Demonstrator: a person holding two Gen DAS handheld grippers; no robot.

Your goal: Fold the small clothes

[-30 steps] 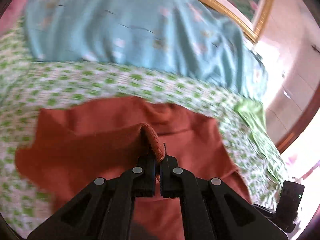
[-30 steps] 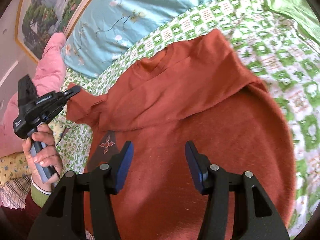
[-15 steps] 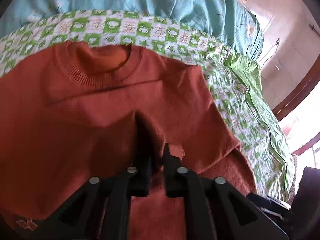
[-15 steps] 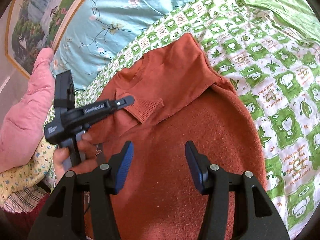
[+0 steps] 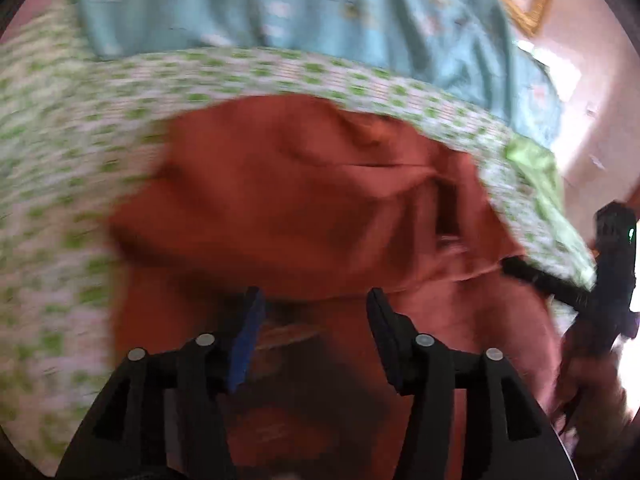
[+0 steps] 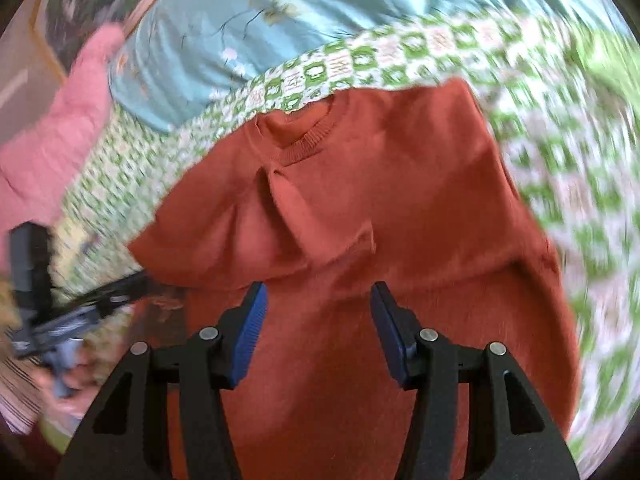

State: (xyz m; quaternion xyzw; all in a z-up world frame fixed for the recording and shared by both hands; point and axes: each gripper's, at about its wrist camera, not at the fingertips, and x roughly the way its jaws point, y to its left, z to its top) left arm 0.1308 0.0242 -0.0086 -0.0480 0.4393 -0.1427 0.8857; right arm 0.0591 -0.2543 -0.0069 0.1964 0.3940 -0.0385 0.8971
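Note:
A rust-orange sweater [image 6: 400, 208] lies on the green-and-white patterned bedsheet [image 6: 360, 60], collar [image 6: 304, 140] at the far side. One sleeve [image 6: 304, 216] is folded across its chest. My left gripper [image 5: 314, 304] hovers over the sweater's [image 5: 300, 200] near part. Its jaws are opening, and no cloth is pinched between them. My right gripper [image 6: 318, 300] stands open above the lower body of the sweater, holding nothing. In the right wrist view the left gripper [image 6: 60, 320] shows at the left edge in a hand. Both views are blurred by motion.
A light blue floral quilt [image 6: 248, 12] lies bunched behind the sweater. A pink cloth [image 6: 52, 148] sits at the left, and a framed picture [image 5: 508, 4] hangs on the wall behind. The bedsheet's plain green border [image 5: 536, 168] runs along the right side.
The left gripper has let go of the sleeve cuff it was pinching, leaving the sleeve across the chest, and has drawn back with its jaws apart. The right gripper stayed open and shifted a little.

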